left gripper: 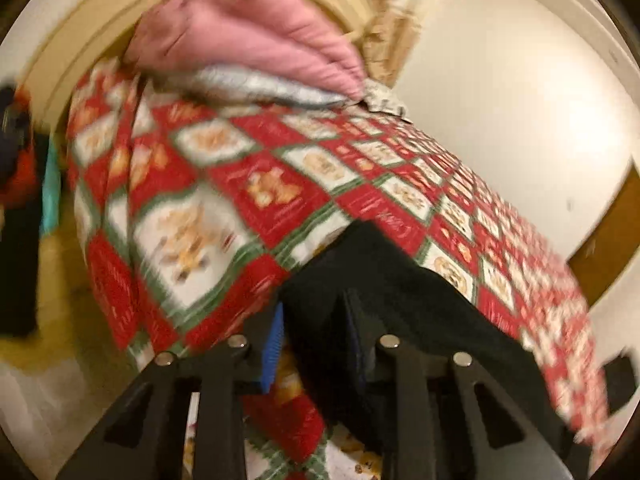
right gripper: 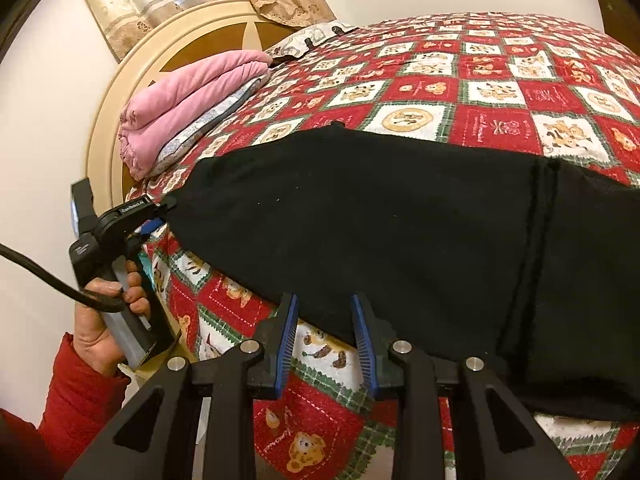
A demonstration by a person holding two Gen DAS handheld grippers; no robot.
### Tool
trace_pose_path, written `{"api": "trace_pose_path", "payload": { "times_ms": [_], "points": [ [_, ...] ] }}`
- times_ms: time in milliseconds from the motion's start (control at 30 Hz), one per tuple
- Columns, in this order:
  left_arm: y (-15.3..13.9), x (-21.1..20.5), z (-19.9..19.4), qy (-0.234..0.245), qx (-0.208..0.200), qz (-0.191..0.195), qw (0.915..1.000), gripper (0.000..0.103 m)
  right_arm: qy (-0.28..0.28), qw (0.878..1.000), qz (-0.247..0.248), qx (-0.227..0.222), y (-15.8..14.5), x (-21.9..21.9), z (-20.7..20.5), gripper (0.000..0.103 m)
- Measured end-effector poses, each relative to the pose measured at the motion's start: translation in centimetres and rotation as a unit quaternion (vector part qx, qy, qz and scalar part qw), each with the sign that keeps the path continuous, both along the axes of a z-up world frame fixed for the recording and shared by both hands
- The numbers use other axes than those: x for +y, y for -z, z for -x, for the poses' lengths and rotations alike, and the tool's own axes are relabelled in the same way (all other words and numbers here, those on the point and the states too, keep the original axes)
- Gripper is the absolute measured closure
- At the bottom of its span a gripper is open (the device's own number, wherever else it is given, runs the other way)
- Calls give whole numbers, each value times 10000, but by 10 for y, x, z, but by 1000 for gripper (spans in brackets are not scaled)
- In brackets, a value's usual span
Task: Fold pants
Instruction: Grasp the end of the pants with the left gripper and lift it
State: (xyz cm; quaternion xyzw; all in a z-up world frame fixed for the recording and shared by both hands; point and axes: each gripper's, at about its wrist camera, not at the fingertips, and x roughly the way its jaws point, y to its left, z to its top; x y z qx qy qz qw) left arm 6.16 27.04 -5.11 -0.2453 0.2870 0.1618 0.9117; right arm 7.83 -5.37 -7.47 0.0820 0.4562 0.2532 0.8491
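Soft black pants [right gripper: 400, 216] lie flat on a bed with a red, white and green checked blanket [right gripper: 480, 88]. The left claw [right gripper: 160, 216] pinches one corner. The right claw [right gripper: 325, 320] is open at the edge, its ridged blue pads [right gripper: 289, 336] holding nothing.

The picture is blurry; the left gripper [left gripper: 316, 344] has its two fingers on either side of the black pants [left gripper: 400, 288], though how tight is hard to see; the pants lie on a red bear quilt [left gripper: 248, 184]; a pink blanket [left gripper: 248, 36] sits far back.
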Motion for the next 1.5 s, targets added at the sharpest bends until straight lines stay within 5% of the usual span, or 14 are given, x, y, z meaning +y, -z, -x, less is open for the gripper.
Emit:
{"api": "trace_pose_path", "payload": {
  "times_ms": [67, 167, 333, 567, 733, 800, 867, 933, 1167, 1333, 1500],
  "points": [
    [-7, -11, -1, 183, -58, -415, 9990, 73, 2, 10000, -10, 51, 2, 1, -1, 73],
    [-1, -13, -6, 366, 7, -525, 9980, 73, -10, 10000, -12, 77, 3, 2, -1, 73],
    [21, 9, -5, 54, 224, 262, 9994, 68, 39, 9998, -95, 144, 4, -2, -2, 73],
    [31, 2, 5, -97, 349, 706, 9968, 52, 48, 9996, -139, 227, 8, -2, -5, 73],
    [30, -6, -4, 4, 405, 451, 9982, 50, 39, 9996, -141, 244, 9, -2, -5, 73],
    [29, 2, -6, -42, 261, 729, 9970, 53, 47, 9996, -146, 240, 8, -2, -5, 73],
    [27, 10, -6, -22, 74, 1014, 9948, 76, 60, 9996, -160, 234, 7, -2, -4, 73],
    [22, 12, -6, 110, -52, 1118, 9937, 86, 64, 9996, -160, 237, 8, -2, -4, 73],
    [-4, -14, -1, 510, -349, 357, 9974, 88, 104, 9995, -187, 243, 7, -5, -4, 73],
    [-10, -19, 0, 541, -372, 297, 9974, 88, 150, 9993, -266, 192, -1, -7, -13, 73],
    [-36, -40, 9, 947, -712, 20, 9930, 88, 2, 9986, -211, -492, -29, 11, -33, 73]
  ]
}}
